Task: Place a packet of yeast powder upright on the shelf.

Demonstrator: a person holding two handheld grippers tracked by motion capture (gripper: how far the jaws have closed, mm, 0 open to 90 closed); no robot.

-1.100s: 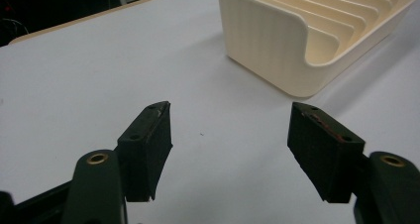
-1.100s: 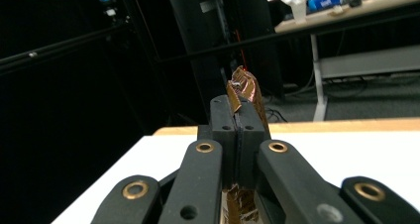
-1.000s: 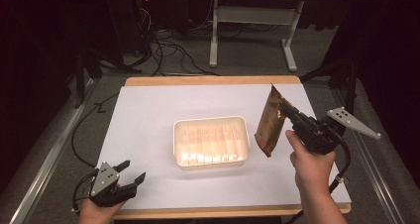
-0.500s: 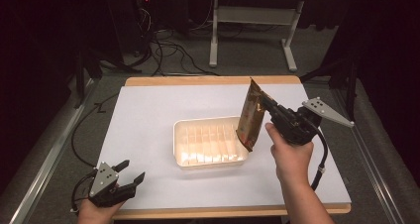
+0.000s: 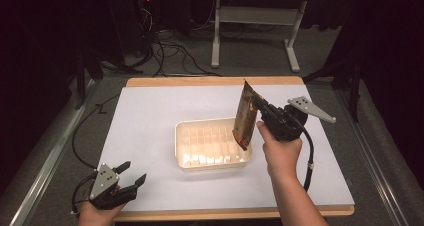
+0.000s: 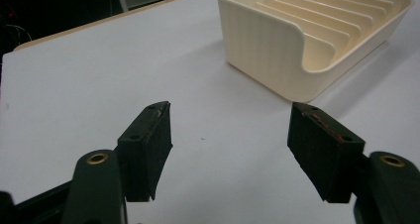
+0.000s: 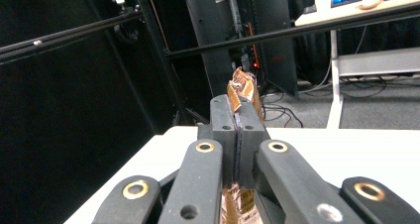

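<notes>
Pinching the pouch (image 5: 245, 117), right gripper (image 5: 259, 107) hangs over tray (image 5: 184, 162) rim (left gripper (image 5: 131, 173) spread).

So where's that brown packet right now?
In the high view, the brown packet hangs clamped in the right gripper, over the right end of the cream tray.
</notes>
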